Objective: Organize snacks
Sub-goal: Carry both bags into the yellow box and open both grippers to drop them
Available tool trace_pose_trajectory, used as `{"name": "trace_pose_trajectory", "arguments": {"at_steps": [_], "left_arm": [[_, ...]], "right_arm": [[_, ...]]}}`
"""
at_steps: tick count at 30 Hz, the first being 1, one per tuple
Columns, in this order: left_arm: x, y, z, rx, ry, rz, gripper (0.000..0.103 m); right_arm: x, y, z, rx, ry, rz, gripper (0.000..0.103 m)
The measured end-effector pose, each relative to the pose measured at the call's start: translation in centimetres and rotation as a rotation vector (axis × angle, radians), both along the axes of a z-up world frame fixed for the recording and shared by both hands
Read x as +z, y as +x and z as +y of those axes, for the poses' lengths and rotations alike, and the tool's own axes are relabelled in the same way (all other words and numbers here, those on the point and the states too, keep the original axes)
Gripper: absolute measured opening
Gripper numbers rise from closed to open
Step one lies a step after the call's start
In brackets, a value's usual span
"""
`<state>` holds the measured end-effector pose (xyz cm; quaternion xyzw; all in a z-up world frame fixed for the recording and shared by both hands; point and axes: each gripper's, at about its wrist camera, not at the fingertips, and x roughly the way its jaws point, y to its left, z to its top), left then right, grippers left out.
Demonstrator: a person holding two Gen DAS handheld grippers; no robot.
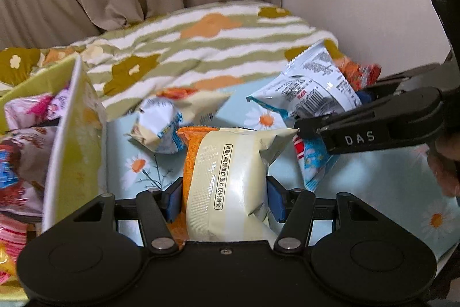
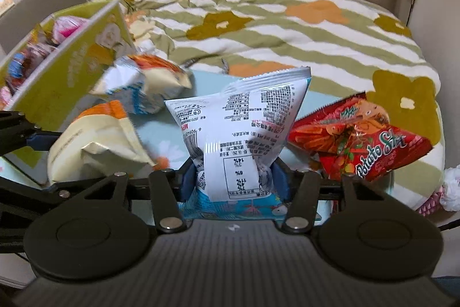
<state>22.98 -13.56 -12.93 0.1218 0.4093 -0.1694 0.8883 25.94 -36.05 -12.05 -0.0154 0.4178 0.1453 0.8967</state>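
— Left claw [image 1: 224, 200] pinches the cream-and-orange packet [image 1: 230, 186] over the daisy bedsheet [image 1: 373, 171], green snack box [image 1: 74, 140] just to its left. Your move?

— Swing left, clear the box wall, then release inside.

— And your right claw [image 2: 234, 180]?

— It grips the white-and-blue packet [image 2: 241, 128]; hold it back so both don't crowd the opening. Red Potato Sticks bag [image 2: 359, 146] waits beside it.
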Motion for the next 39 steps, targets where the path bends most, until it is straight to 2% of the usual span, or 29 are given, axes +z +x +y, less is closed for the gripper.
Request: {"name": "trace_pose_trajectory", "arguments": {"at_steps": [7,14,19,27,35,36,38,39], "left_arm": [[5.3,-2.7,3.3,0.061,-0.101,-0.104,0.062],[10.1,-3.9,8.9,0.153,-0.104,-0.208,0.062],[12.1,-3.5,14.3,0.219,-0.080,-0.237,0.062],[12.7,-0.5,22.7,0.284,-0.046,-0.210,0.062],[9.9,3.3,28.2,0.265,-0.047,-0.112,0.063],[9.5,3.6,28.6,0.261,-0.051,-0.096,0.065],[8.9,4.1,29.2,0.245,-0.070,-0.066,0.086],[8.7,4.3,29.5,0.241,-0.076,-0.056,0.101]], "right_arm": [[5.3,-2.0,2.4,-0.012,0.049,-0.065,0.069],[10.6,-3.0,7.3,-0.003,0.109,-0.138,0.069],[12.9,-3.3,12.1,0.010,0.141,-0.174,0.069],[14.0,-3.0,20.1,0.021,0.162,-0.166,0.069],[12.7,-2.6,26.4,-0.033,0.151,-0.126,0.069],[12.6,-2.7,26.9,-0.041,0.151,-0.119,0.069],[12.3,-2.8,27.8,-0.049,0.145,-0.107,0.069],[12.3,-2.9,28.2,-0.050,0.137,-0.103,0.069]]}}
